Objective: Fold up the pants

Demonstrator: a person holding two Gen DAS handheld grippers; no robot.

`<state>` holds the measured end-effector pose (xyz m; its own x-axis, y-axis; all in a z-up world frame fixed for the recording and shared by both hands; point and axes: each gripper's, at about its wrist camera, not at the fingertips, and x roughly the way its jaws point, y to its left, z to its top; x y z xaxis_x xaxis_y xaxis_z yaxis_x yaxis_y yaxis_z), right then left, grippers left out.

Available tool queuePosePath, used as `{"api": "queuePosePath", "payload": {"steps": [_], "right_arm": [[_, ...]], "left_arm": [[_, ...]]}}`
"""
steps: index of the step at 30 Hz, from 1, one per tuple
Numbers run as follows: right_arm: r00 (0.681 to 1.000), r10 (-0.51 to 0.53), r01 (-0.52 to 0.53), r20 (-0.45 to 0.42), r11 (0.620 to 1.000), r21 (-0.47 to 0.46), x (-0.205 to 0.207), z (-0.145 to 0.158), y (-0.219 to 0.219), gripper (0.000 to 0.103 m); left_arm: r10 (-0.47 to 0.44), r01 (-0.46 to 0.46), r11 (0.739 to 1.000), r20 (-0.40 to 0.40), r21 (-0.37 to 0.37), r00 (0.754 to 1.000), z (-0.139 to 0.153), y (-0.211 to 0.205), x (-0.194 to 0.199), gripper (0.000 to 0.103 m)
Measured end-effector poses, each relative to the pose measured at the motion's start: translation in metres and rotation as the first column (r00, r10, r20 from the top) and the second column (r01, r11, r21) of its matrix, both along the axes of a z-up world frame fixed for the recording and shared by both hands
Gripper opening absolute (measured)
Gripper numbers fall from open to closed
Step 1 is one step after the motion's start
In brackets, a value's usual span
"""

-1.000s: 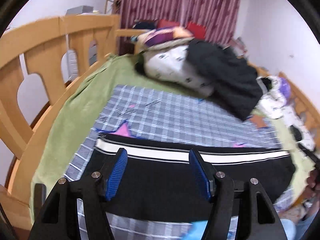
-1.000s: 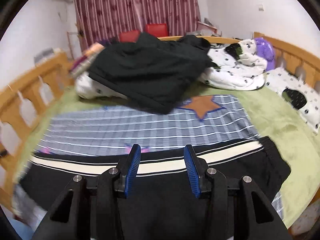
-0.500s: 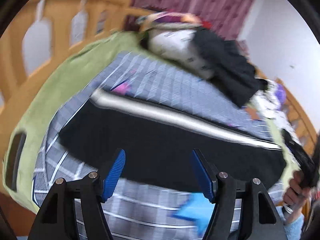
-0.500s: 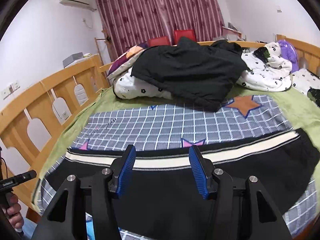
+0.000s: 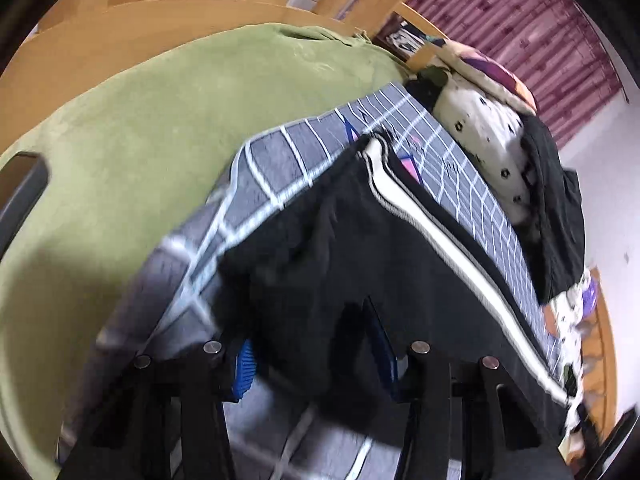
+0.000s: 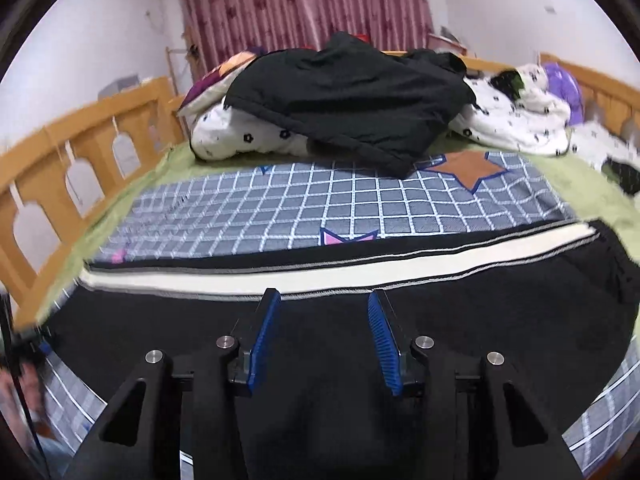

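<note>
Black pants [image 6: 520, 304] with a white side stripe [image 6: 360, 272] lie flat across a grey checked blanket [image 6: 320, 200]. My left gripper [image 5: 308, 324] sits low and tilted at one end of the pants [image 5: 360, 240]. Its jaws are closing, with a bunched fold of black cloth between them. The left blue pad [image 5: 244, 372] still shows its face, and the other pad is half hidden by cloth. My right gripper [image 6: 323, 294] hovers over the middle of the pants just short of the stripe. Its jaws are closing, with only flat cloth below them.
A green sheet [image 5: 140, 120] covers the bed, with a wooden rail [image 6: 80, 140] along its side. At the far end are a black garment [image 6: 352, 100] and white patterned bedding [image 6: 520, 120]. A maroon curtain [image 6: 304, 4] hangs behind.
The left gripper dropped and rolled down onto the end of the pants, and its jaws narrowed around the cloth. The right gripper sank a little closer to the pants.
</note>
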<state>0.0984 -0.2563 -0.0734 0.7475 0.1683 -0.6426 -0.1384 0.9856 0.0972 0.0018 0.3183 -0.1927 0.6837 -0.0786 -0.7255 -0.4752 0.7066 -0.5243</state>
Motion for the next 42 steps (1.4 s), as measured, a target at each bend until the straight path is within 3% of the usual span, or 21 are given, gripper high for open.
{"api": "queuePosePath", "payload": {"steps": [4, 5, 6, 10, 11, 14, 17, 19, 22, 25, 26, 29, 30, 32, 34, 36, 37, 38, 39, 40, 42], "right_arm": [[1.000, 0.001, -0.002, -0.014, 0.998, -0.067, -0.005, -0.015, -0.006, 0.048], [1.000, -0.005, 0.003, -0.024, 0.997, -0.079, -0.005, -0.020, -0.010, 0.048], [0.999, -0.010, 0.008, -0.032, 0.996, -0.087, -0.006, -0.023, -0.013, 0.048], [0.998, -0.046, 0.043, -0.038, 0.996, -0.081, -0.016, -0.029, -0.038, 0.048], [0.998, -0.057, 0.054, -0.037, 0.996, -0.070, -0.017, -0.028, -0.045, 0.048], [0.995, -0.097, 0.096, -0.016, 0.994, -0.042, -0.027, -0.023, -0.072, 0.048], [0.990, -0.135, 0.137, 0.028, 0.988, -0.068, -0.038, -0.020, -0.095, 0.048], [0.986, -0.162, 0.166, 0.046, 0.983, -0.080, -0.044, -0.019, -0.110, 0.048], [0.975, -0.214, 0.217, 0.052, 0.974, -0.060, -0.051, -0.020, -0.139, 0.049], [0.947, -0.318, 0.319, 0.045, 0.948, -0.006, -0.058, -0.021, -0.181, 0.049], [0.934, -0.354, 0.353, 0.042, 0.935, 0.021, -0.062, -0.020, -0.195, 0.049], [0.895, -0.445, 0.437, 0.037, 0.889, 0.139, -0.076, -0.014, -0.234, 0.049], [0.884, -0.466, 0.454, 0.032, 0.873, 0.177, -0.080, -0.013, -0.245, 0.049], [0.878, -0.479, 0.462, 0.010, 0.852, 0.246, -0.085, -0.014, -0.262, 0.049], [0.884, -0.468, 0.453, -0.011, 0.849, 0.274, -0.084, -0.016, -0.270, 0.049], [0.883, -0.469, 0.455, -0.025, 0.842, 0.290, -0.083, -0.018, -0.274, 0.050], [0.888, -0.458, 0.447, -0.034, 0.845, 0.293, -0.081, -0.020, -0.274, 0.050], [0.894, -0.447, 0.438, -0.041, 0.850, 0.292, -0.078, -0.021, -0.271, 0.050], [0.900, -0.434, 0.428, -0.046, 0.857, 0.287, -0.075, -0.022, -0.267, 0.050], [0.908, -0.416, 0.412, -0.049, 0.868, 0.278, -0.074, -0.024, -0.263, 0.050], [0.928, -0.368, 0.369, -0.050, 0.895, 0.251, -0.068, -0.026, -0.249, 0.050]], "left_arm": [[0.036, -0.036, 0.999, -0.003, -0.021, 0.999, 0.001, 0.005, 0.009, 0.039], [0.062, -0.062, 0.998, -0.025, 0.002, 0.998, 0.003, 0.005, 0.010, 0.022], [0.070, -0.069, 0.997, -0.034, 0.020, 0.997, 0.004, 0.006, 0.010, 0.017], [0.093, -0.091, 0.969, 0.003, 0.229, 0.996, 0.040, -0.023, 0.013, 0.012], [0.084, -0.085, 0.936, 0.018, 0.342, 0.996, 0.060, -0.045, 0.016, 0.011], [0.010, -0.037, 0.851, 0.054, 0.524, 0.998, 0.105, -0.100, 0.025, 0.011], [-0.144, 0.048, 0.752, 0.093, 0.658, 0.985, 0.146, -0.177, 0.033, 0.011], [-0.265, 0.130, 0.688, 0.080, 0.714, 0.961, 0.161, -0.234, 0.040, 0.011], [-0.440, 0.285, 0.637, 0.036, 0.716, 0.897, 0.168, -0.316, 0.052, 0.011], [-0.579, 0.418, 0.572, -0.014, 0.706, 0.815, 0.156, -0.395, 0.056, 0.011], [-0.630, 0.474, 0.542, -0.038, 0.694, 0.776, 0.145, -0.427, 0.056, 0.011], [-0.721, 0.605, 0.491, -0.097, 0.626, 0.686, 0.103, -0.497, 0.045, 0.011], [-0.733, 0.637, 0.481, -0.122, 0.603, 0.669, 0.088, -0.513, 0.040, 0.011], [-0.729, 0.686, 0.456, -0.204, 0.566, 0.653, 0.047, -0.550, 0.035, 0.011], [-0.686, 0.650, 0.451, -0.229, 0.612, 0.691, 0.029, -0.564, 0.026, 0.011], [-0.690, 0.633, 0.448, -0.206, 0.631, 0.693, 0.028, -0.567, 0.015, 0.012], [-0.705, 0.649, 0.450, -0.202, 0.613, 0.679, 0.031, -0.561, 0.014, 0.023], [-0.744, 0.697, 0.450, -0.198, 0.557, 0.638, 0.039, -0.552, 0.012, 0.039], [-0.761, 0.719, 0.453, -0.192, 0.527, 0.620, 0.046, -0.543, 0.009, 0.046], [-0.775, 0.735, 0.460, -0.179, 0.498, 0.607, 0.055, -0.530, 0.004, 0.057], [-0.781, 0.728, 0.475, -0.144, 0.495, 0.607, 0.067, -0.497, -0.006, 0.063]]}}
